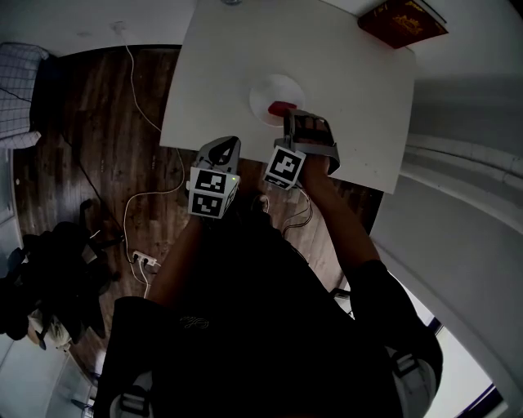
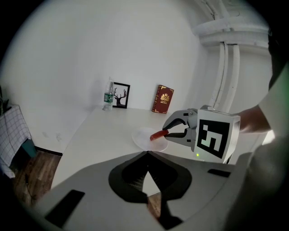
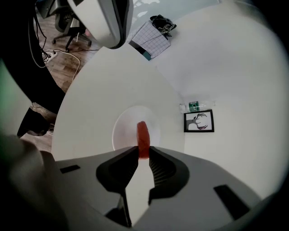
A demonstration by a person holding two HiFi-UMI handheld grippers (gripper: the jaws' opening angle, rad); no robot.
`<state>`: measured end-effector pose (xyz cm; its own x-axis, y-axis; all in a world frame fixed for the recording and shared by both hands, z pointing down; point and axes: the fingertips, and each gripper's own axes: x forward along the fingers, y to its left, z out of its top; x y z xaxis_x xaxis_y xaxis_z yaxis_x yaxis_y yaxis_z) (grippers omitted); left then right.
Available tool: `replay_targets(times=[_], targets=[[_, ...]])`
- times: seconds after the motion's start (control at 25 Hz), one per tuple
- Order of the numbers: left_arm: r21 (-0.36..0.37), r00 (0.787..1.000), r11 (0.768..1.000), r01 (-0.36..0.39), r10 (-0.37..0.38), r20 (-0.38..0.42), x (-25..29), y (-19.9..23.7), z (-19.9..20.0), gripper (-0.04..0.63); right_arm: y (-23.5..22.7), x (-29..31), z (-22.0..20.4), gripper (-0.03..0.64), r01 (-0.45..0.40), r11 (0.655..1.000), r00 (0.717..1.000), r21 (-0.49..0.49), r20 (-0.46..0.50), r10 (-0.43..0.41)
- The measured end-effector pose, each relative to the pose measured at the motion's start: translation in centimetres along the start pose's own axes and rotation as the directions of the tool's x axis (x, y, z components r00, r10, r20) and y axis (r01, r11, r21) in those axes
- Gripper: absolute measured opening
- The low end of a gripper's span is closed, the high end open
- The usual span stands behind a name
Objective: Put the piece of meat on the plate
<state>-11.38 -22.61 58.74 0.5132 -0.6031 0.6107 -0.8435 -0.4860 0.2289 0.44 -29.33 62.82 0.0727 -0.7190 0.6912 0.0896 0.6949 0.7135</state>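
Observation:
A red piece of meat (image 3: 142, 136) is clamped between the jaws of my right gripper (image 3: 143, 153), which is shut on its near end. The meat sticks out over a small white plate (image 3: 124, 131) on the white table (image 1: 343, 90). Seen from the head, the meat (image 1: 283, 107) hangs at the plate's (image 1: 270, 91) near edge, with my right gripper (image 1: 289, 118) just behind it. In the left gripper view the meat (image 2: 158, 134) is just above the plate (image 2: 143, 137); I cannot tell if it touches. My left gripper (image 1: 219, 155) is shut and holds nothing, at the table's front edge.
A dark red book (image 1: 402, 20) stands at the table's far right. A framed deer picture (image 2: 120, 95) and a clear bottle (image 2: 108, 95) stand against the wall at the back. Cables and a power strip (image 1: 145, 260) lie on the wooden floor to the left.

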Motion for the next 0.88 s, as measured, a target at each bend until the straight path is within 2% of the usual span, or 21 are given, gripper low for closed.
replay_targets(times=[0.32,0.76,0.88], targets=[[-0.015,1.0,1.0,-0.002,0.002,-0.013,0.0,1.5,-0.3,0.002,0.4,1.8,-0.1,0.089,0.018,1.0,1.0,0.023,-0.014,-0.018],[-0.017,0.999,1.0,0.011,-0.011,-0.033,0.5,3.5,-0.2,0.002,-0.4,3.6,0.4,0.092,0.033,0.999,0.999,0.008,-0.039,-0.032],[-0.012,0.999,1.0,0.023,-0.024,-0.037,0.9,3.8,0.2,0.002,-0.9,3.4,1.3,0.098,-0.002,0.997,1.0,0.074,-0.019,0.003]])
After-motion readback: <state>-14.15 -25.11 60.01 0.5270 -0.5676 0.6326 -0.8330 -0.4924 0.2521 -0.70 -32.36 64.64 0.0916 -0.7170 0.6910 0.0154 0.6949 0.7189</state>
